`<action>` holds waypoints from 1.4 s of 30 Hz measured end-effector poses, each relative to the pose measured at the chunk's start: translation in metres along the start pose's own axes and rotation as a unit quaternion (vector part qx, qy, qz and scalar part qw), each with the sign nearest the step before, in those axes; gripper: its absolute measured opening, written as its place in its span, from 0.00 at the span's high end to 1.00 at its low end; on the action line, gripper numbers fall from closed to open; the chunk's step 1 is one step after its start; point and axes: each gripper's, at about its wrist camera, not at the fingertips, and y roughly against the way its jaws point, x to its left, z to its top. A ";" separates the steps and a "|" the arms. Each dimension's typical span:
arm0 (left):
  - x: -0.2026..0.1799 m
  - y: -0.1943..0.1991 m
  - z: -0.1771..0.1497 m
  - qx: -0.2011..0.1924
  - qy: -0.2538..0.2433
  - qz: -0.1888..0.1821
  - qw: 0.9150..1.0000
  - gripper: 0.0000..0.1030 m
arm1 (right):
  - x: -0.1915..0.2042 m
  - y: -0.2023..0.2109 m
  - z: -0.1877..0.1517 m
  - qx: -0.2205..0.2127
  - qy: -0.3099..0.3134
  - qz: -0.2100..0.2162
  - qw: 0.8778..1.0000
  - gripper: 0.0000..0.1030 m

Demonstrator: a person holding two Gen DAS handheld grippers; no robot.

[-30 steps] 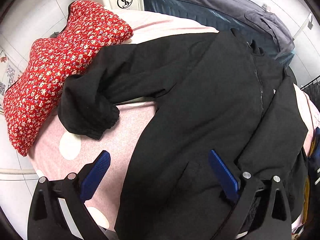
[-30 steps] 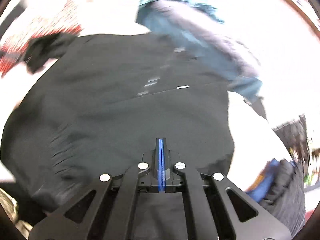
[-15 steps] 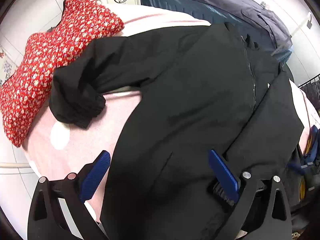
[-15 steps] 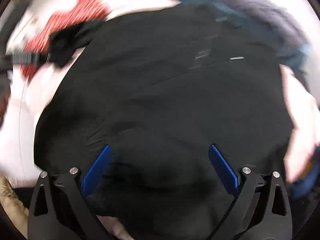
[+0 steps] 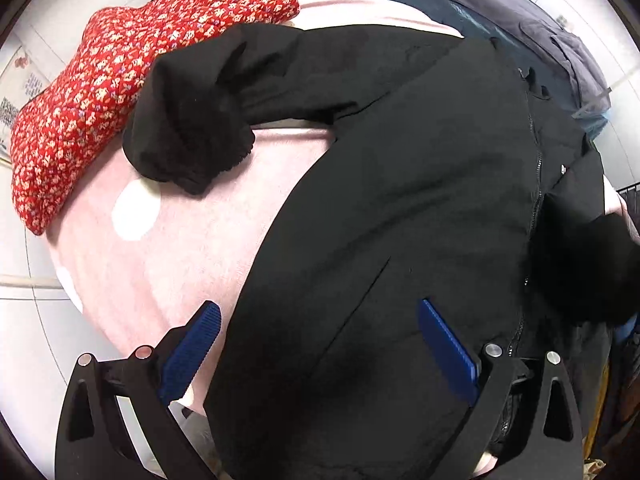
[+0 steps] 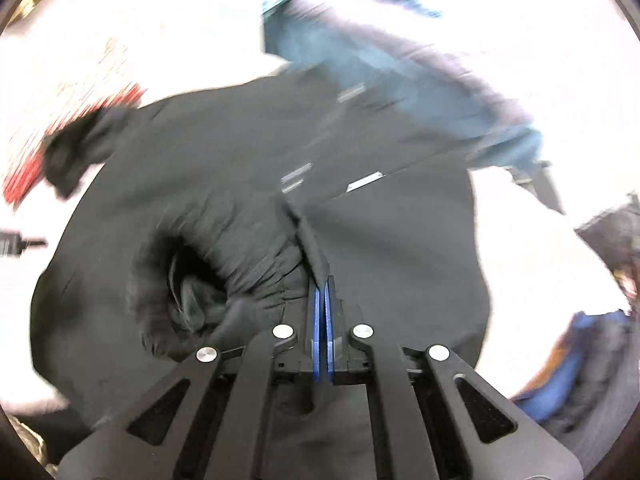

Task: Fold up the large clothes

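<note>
We see the black jacket [image 5: 400,208] spread front-up over a pink cover with white dots [image 5: 168,248], its zipper [image 5: 536,184] running down the right part of the left wrist view. One sleeve [image 5: 224,92] lies out to the left, bent back so that its cuff [image 5: 188,144] rests on the pink cover, just beside a red floral garment [image 5: 120,80] at the upper left. A dark blue-grey garment [image 5: 500,12] lies past the jacket's collar end, at the top of the view.

We note the left tongs [image 5: 320,344] hang over the jacket's lower body with the blue pads [image 5: 192,352] wide apart. One pad sits above the pink cover near the jacket's edge, the other above the black cloth; neither presses on anything.

In the right wrist view, heavily blurred, the right tongs [image 6: 323,300] are together, blue pads meeting with a fold of the jacket's black fabric caught between them. The cloth gathers in tight wrinkles toward the pads. Just left of them the other sleeve's cuff opening [image 6: 188,284] faces the camera. The jaws have just been closing, after standing open over the cloth.

The second sleeve shows as a dark bulk [image 5: 580,272] at the right edge of the left wrist view.
</note>
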 end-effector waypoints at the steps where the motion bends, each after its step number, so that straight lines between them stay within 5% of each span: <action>1: -0.002 0.000 0.000 0.000 -0.002 -0.001 1.000 0.06 | -0.033 0.012 0.010 -0.016 -0.028 -0.020 0.999 0.98; 7: -0.020 -0.001 0.002 -0.007 -0.035 0.001 0.999 0.06 | -0.192 0.064 0.028 -0.052 -0.123 -0.162 0.978 0.98; 13: -0.024 -0.004 0.002 -0.004 -0.040 0.006 0.999 0.06 | -0.327 0.102 0.013 -0.032 -0.182 -0.304 0.935 0.98; 21: -0.022 -0.003 0.005 -0.010 -0.034 0.013 0.999 0.06 | -0.431 0.106 -0.049 0.038 -0.299 -0.378 0.876 0.98; 25: -0.017 -0.001 0.005 -0.012 -0.027 0.016 0.999 0.06 | -0.432 0.102 -0.068 0.049 -0.342 -0.354 0.869 0.95; 26: -0.015 -0.001 0.005 -0.013 -0.024 0.017 0.999 0.06 | -0.433 0.102 -0.070 0.049 -0.352 -0.340 0.871 0.91; 28: -0.012 -0.001 0.005 -0.014 -0.020 0.018 1.000 0.06 | -0.416 0.107 -0.073 0.026 -0.361 -0.295 0.884 0.54; 29: -0.011 -0.002 0.004 -0.014 -0.018 0.017 1.000 0.06 | -0.404 0.110 -0.072 0.011 -0.359 -0.283 0.889 0.22; 31: -0.007 -0.003 0.004 -0.012 -0.013 0.014 1.000 0.06 | -0.372 0.117 -0.068 -0.025 -0.336 -0.258 0.905 0.20; 36: -0.003 -0.003 -0.002 -0.011 -0.017 0.011 1.000 0.06 | -0.277 0.102 -0.059 -0.029 -0.237 -0.173 0.956 0.20; 42: 0.005 -0.004 -0.015 -0.014 -0.033 0.009 0.999 0.06 | -0.177 0.062 -0.073 0.026 -0.171 -0.067 0.983 0.20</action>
